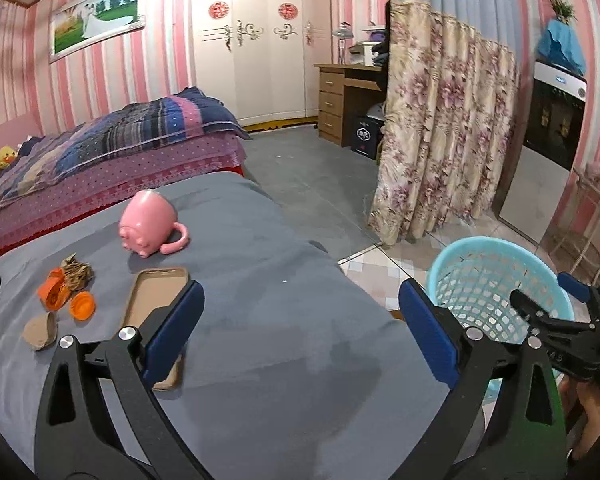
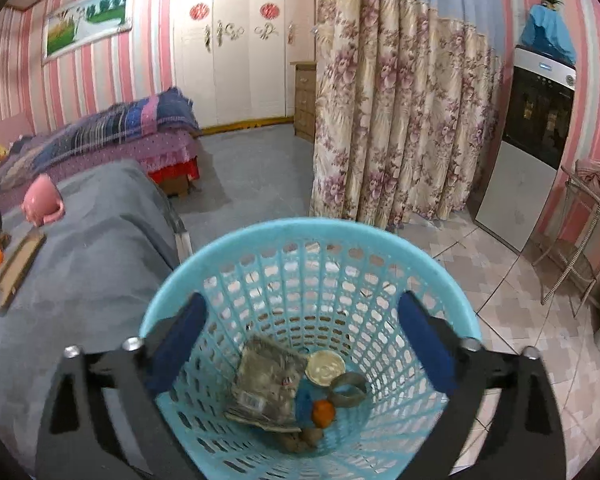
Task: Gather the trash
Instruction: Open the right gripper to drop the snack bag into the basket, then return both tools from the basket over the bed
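The trash lies in two places. Crumpled paper (image 2: 266, 384), a round lid (image 2: 324, 366) and an orange piece (image 2: 324, 414) rest at the bottom of the blue basket (image 2: 260, 240), which stands on the tiled floor (image 2: 512, 292) just beside the tabletop (image 1: 260, 280). On the grey cloth of the tabletop lie orange caps (image 1: 66, 296), a wad of twine (image 1: 76, 270) and a cardboard scrap (image 1: 40, 330), near a phone case (image 1: 156, 296) and a pink pig (image 1: 150, 224). The right gripper (image 2: 300, 344) hangs over the basket, fingers spread wide and holding nothing. The left gripper (image 1: 300, 328) is above the tabletop, fingers likewise apart and empty. Beyond are a bed (image 1: 112, 148), a white wardrobe (image 1: 256, 40), a floral curtain (image 1: 440, 120) and pink striped walls (image 1: 100, 72)
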`<state>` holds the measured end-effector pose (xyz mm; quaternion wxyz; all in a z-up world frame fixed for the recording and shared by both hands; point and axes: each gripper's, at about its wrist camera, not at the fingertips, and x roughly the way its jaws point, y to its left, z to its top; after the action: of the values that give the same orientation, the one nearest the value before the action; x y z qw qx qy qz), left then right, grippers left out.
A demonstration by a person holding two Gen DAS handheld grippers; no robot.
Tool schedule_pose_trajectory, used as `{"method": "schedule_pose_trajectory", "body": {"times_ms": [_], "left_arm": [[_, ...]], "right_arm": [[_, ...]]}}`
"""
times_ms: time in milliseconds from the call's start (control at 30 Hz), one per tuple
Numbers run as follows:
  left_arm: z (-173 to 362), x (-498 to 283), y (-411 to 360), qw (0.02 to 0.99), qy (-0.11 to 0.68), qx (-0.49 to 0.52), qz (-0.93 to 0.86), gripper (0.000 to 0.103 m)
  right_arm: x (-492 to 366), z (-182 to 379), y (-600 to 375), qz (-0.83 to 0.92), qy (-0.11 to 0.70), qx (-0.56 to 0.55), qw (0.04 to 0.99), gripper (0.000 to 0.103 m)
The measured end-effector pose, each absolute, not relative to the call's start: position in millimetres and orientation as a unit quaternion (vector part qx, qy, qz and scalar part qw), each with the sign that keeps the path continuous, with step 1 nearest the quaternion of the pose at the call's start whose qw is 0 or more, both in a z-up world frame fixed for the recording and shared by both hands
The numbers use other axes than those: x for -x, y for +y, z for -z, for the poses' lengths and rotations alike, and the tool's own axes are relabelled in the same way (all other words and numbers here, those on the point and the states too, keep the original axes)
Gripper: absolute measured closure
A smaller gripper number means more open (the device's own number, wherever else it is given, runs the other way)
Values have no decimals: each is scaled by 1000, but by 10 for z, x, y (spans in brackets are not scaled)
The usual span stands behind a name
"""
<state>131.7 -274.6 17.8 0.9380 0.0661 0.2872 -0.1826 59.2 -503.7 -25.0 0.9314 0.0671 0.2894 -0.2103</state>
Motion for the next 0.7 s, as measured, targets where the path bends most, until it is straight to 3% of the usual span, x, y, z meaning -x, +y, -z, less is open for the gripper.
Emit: {"method": "schedule_pose_trajectory", "body": {"times_ms": [700], "left_arm": [[-182, -1517, -1406, 954, 280, -27, 101, 6]], "right_arm": [[-939, 61, -4204, 163, 259, -67, 950, 5]]}}
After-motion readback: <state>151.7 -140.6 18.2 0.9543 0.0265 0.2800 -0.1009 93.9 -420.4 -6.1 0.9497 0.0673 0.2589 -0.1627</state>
